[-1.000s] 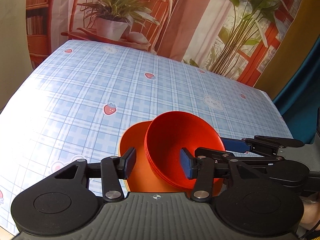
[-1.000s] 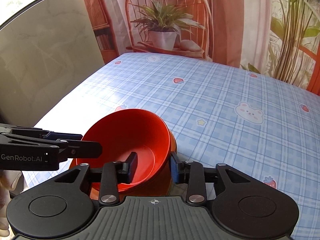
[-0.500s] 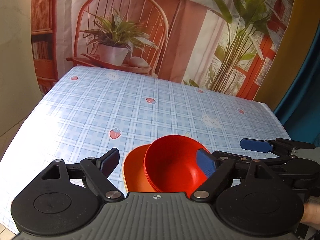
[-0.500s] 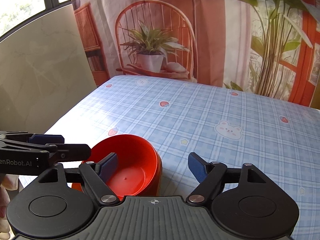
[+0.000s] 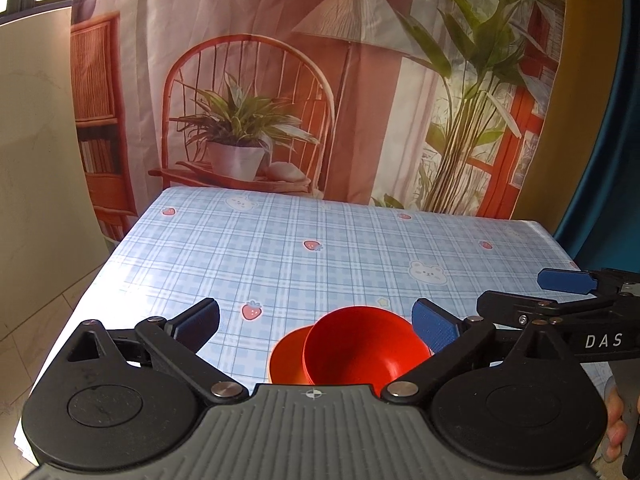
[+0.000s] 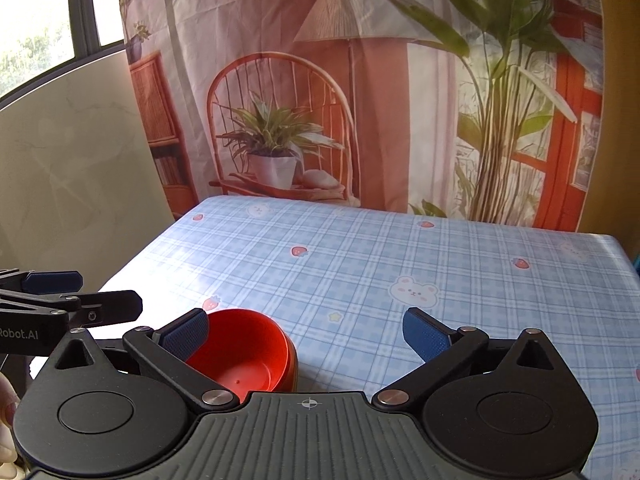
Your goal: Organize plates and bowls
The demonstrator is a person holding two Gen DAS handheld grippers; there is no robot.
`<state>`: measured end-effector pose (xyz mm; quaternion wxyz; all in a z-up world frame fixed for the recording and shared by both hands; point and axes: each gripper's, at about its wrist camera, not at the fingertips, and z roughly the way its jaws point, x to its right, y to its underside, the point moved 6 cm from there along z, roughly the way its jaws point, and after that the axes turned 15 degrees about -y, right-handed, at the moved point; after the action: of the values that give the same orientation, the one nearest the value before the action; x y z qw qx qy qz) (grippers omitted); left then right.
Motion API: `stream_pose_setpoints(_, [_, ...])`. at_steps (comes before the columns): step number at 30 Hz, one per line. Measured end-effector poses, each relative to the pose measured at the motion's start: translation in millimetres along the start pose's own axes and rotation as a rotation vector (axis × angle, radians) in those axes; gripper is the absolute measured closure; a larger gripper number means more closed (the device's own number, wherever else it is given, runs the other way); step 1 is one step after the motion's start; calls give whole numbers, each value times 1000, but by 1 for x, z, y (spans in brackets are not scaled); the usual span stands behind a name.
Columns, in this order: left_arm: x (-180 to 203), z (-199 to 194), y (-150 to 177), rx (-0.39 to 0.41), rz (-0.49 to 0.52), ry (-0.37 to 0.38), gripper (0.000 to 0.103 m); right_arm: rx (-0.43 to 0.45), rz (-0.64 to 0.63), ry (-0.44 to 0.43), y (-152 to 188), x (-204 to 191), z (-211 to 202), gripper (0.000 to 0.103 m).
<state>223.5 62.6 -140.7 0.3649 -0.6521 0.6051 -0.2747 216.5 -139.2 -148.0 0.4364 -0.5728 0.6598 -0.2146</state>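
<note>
Stacking looks finished for this pair: a red bowl (image 6: 240,350) sits nested on an orange plate (image 5: 286,356) near the front edge of the table (image 6: 400,256), left of its middle, with only a sliver of the plate's rim showing beneath the bowl. The bowl holds nothing that can be seen; its inside is bare but for a tiny speck at the bottom. The left gripper (image 5: 316,322) hangs above and behind the stack with its jaws spread wide and nothing between them, the blue pads well clear of the bowl's rim. The right gripper (image 6: 306,330) is likewise spread wide and carries nothing, its left pad in line with the bowl's rim from this angle, though whether it touches cannot be told. No other plates or bowls show on the checked tablecloth in either view, so the placing step appears complete and the hands seem to be in retreat. Any next move would call for finding further dishes outside these views, or simply leaving the stack alone without nudging it toward the table's front edge.
</note>
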Motion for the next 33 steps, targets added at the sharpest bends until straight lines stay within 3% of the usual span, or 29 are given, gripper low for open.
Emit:
stream_pose_setpoints(16, [-6, -80, -22, 141, 5, -50, 0, 148, -5, 52, -20, -15, -90, 0])
stream_pose_setpoints(24, [-13, -124, -16, 194, 28, -117, 0, 206, -36, 116, -13, -35, -134, 0])
stream_pose_setpoints(33, [-19, -158, -12, 248, 18, -126, 0, 242, -40, 134, -1, -54, -169, 0])
